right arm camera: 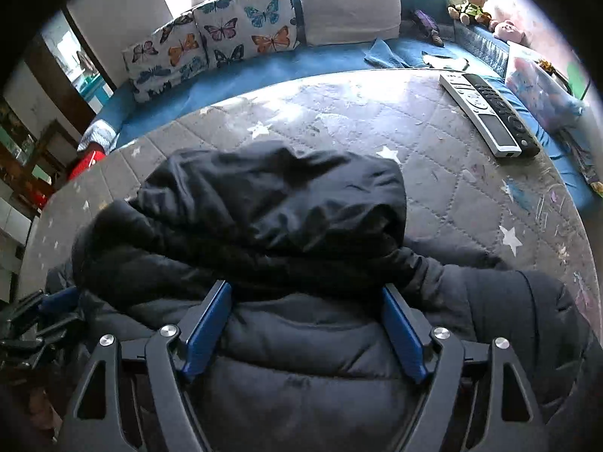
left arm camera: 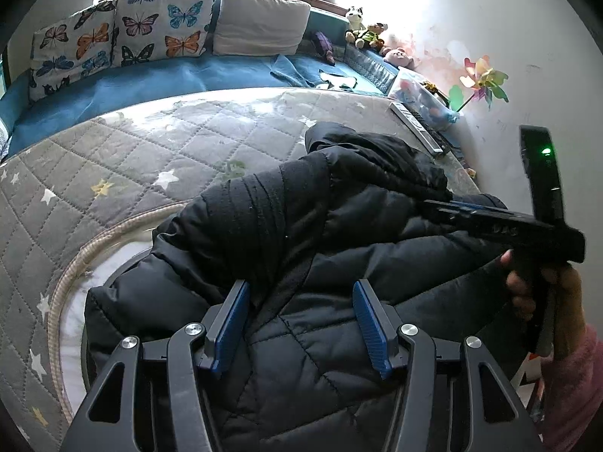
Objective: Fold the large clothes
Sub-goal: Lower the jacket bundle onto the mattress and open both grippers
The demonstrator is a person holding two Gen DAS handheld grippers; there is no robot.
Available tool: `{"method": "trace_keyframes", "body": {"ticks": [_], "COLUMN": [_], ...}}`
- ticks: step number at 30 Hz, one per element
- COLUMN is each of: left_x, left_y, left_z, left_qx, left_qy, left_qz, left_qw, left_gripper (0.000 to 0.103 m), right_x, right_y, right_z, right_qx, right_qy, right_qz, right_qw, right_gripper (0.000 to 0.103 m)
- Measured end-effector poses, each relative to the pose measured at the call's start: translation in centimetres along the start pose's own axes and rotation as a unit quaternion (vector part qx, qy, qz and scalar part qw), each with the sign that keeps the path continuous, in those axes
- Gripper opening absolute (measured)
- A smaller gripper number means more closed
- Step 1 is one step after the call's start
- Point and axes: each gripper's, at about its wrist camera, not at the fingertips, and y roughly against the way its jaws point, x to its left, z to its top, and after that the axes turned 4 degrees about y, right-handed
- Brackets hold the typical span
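A black quilted puffer jacket lies bunched on a grey star-patterned quilted mattress. My left gripper is open, its blue pads spread just over the jacket's folded sleeve and body. My right gripper is open above the jacket, just below its hood. The right gripper also shows in the left wrist view, its fingers over the jacket's right side, held by a hand in a pink sleeve. The left gripper shows at the lower left of the right wrist view.
Two remote controls lie on the mattress at the far right. Butterfly cushions and a white cushion lean along a blue bench behind. Plush toys and a paper pinwheel stand by the right wall.
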Motion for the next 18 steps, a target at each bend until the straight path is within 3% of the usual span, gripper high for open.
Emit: {"method": "trace_keyframes", "body": {"ticks": [7,18], "left_x": [-3.0,-6.0], "left_y": [2.0,8.5], "left_z": [-1.8,-7.7], "left_qx": [-0.033,-0.071], "left_qy": [-0.06,-0.099], "left_qz": [0.066,0.083], "left_qw": [0.9955,0.9891], "left_gripper": [0.06,0.063], "right_x": [1.2,4.8], "right_y": [6.1,12.8], "right_z": [-2.9,-9.2], "right_qx": [-0.05,-0.098], "right_qy": [0.032,0.076], "right_qz": [-0.009,-0.048], "right_qw": [0.998,0.991], "right_gripper": [0.087,0.087]}}
